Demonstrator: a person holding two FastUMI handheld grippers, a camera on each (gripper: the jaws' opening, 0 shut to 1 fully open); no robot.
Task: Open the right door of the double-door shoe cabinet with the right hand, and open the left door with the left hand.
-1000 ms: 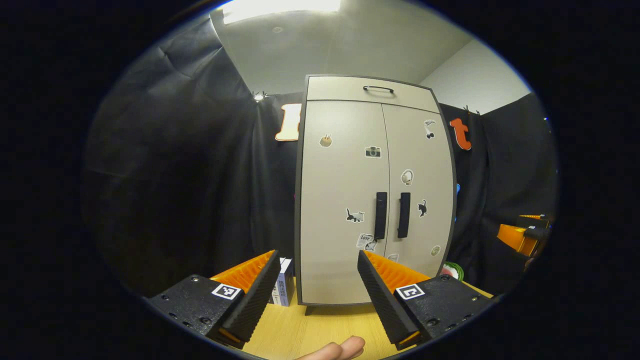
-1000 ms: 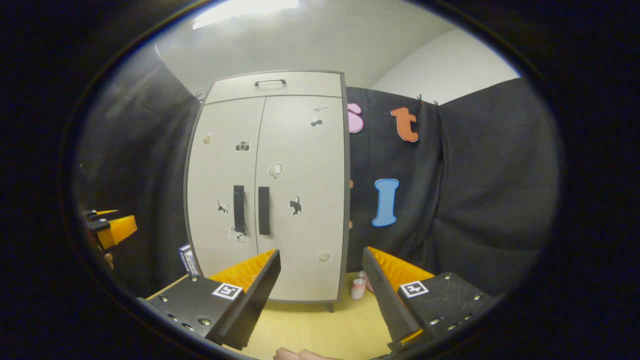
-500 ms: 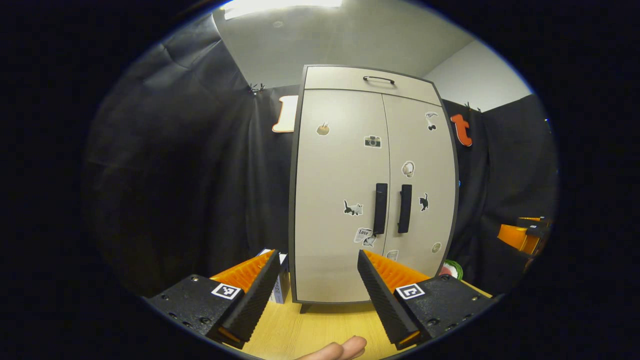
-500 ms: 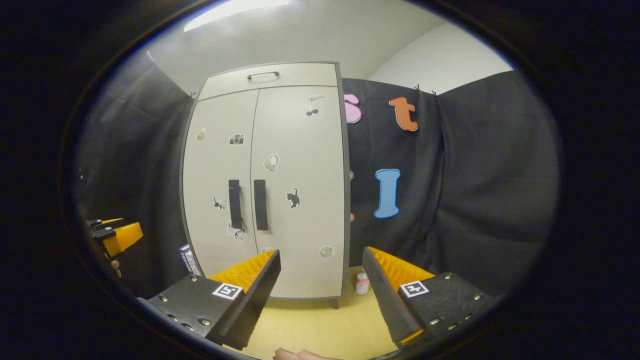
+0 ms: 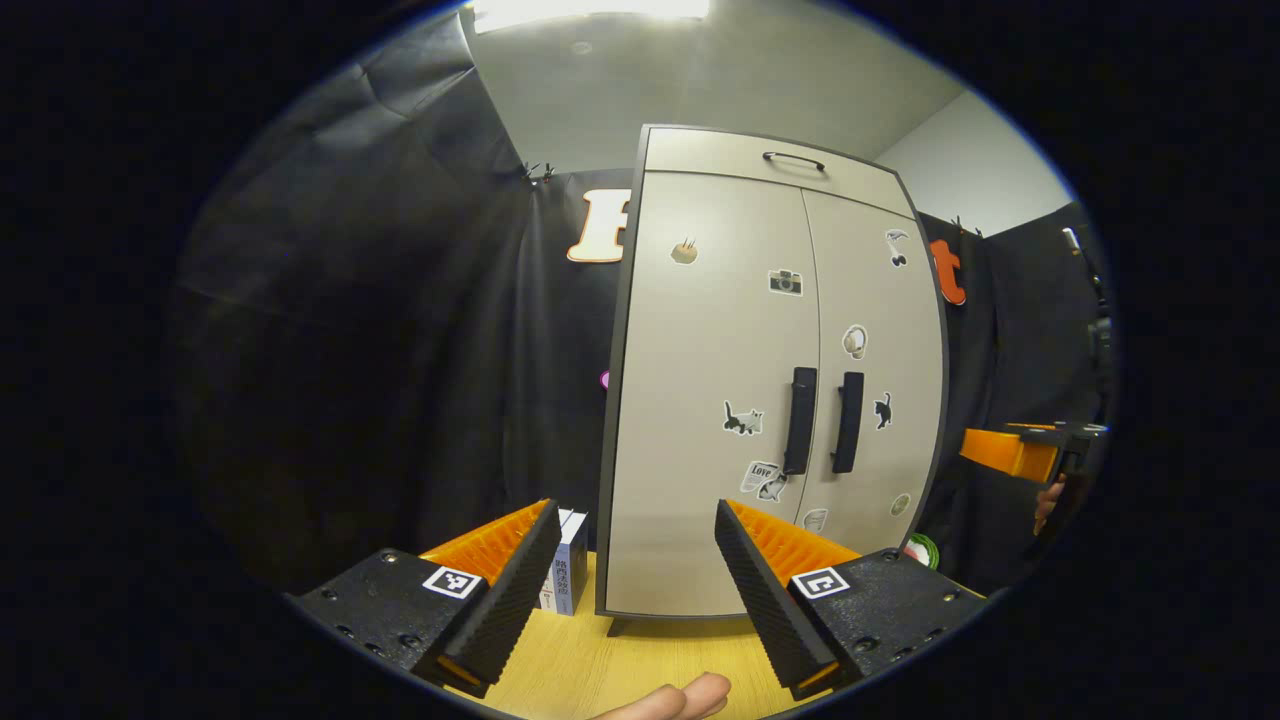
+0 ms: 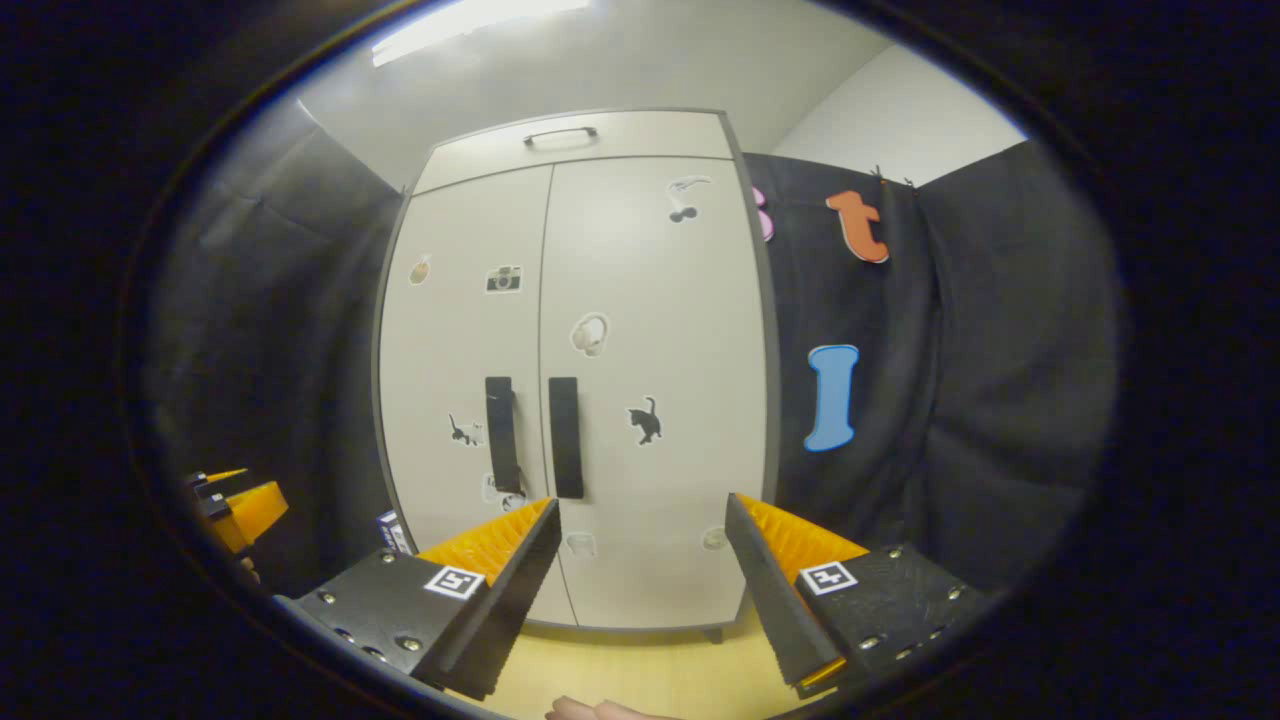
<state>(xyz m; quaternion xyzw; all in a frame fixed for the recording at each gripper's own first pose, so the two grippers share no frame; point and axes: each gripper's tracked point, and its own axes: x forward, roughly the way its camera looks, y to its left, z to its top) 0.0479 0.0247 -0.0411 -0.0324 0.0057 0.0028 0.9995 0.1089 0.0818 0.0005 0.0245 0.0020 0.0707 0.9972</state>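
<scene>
Two flat, matte beige doors front the shoe cabinet (image 6: 570,380), both shut, inside a dark frame with rounded upper corners. The cabinet stands upright on the wooden counter (image 5: 640,665), at its far side, against the black cloth. The left door (image 5: 710,400) and right door (image 6: 655,390) each carry a black vertical bar handle beside the centre seam; a drawer front above has a thin curved pull. Stickers dot the doors: cats, a camera, headphones, and one reading "Love" near the left handle (image 5: 800,420). A small printed box (image 5: 568,560) stands just left of the cabinet. The left gripper (image 5: 635,575) and right gripper (image 6: 640,575) both gape wide with ribbed fingers, near the doors, apart from them, holding nothing.
</scene>
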